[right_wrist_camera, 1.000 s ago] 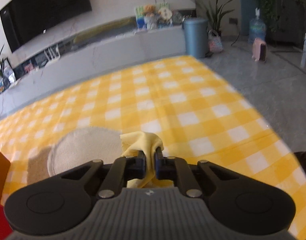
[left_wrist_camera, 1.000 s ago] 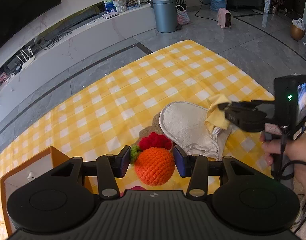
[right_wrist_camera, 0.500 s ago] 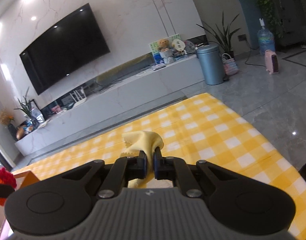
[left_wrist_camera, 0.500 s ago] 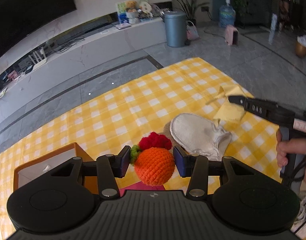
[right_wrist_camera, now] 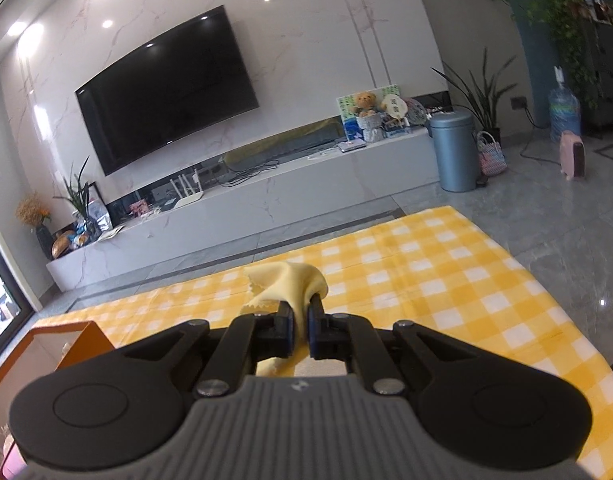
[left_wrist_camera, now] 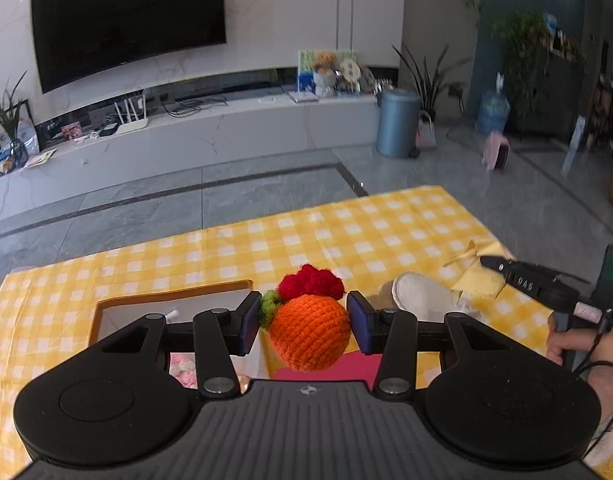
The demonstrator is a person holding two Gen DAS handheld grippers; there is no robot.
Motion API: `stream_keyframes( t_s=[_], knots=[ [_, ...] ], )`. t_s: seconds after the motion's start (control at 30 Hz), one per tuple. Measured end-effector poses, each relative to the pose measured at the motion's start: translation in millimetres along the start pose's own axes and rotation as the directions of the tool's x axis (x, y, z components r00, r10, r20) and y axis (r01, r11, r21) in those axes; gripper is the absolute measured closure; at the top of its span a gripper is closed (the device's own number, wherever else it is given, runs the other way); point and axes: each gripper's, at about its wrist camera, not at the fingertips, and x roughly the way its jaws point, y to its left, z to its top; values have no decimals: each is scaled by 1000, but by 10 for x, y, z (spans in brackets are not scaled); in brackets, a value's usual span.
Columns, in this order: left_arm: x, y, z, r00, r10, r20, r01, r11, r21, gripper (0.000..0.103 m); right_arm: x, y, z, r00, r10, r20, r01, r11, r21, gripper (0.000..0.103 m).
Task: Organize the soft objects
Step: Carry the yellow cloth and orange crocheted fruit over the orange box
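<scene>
Sitting between left hand-held gripper (left_wrist_camera: 302, 322) pads: crocheted orange (left_wrist_camera: 309, 332)

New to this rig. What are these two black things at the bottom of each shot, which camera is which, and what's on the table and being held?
There is no robot arm here: a person holds a hand-held tool in each hand, each with tongs and a fisheye camera looking along them.

Left-hand view: the left tongs grip an orange crocheted ball with a red and green top. Beyond lie a yellow-and-white checked tablecloth, an orange-rimmed open box and a cream fabric mitt. The right tongs show at the right edge.

Right-hand view: those tongs are shut on a thin pale yellow cloth, lifted clear of the tablecloth.
</scene>
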Motion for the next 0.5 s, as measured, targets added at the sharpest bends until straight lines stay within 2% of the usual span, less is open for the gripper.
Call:
stream_keyframes(
  t_s=[0.17,0.23,0.37,0.5],
  knots=[
    [-323,244,-193,993,-57,99,61,997,-42,50,5,73,-5,1000,25,8,-25,1000,17,98],
    [-402,355,-280,989,-57,140,71,993,-99,50,-48,149,-31,999,36,5,-36,999,24,98],
    [-416,558,-440,984,-5,178,42,978,-204,50,-233,402,3,993,97,63,-95,995,-38,98],
    [-371,779,-638,980,52,194,1,964,-264,50,-396,644,64,967,232,103,-231,973,-28,98]
  ],
)
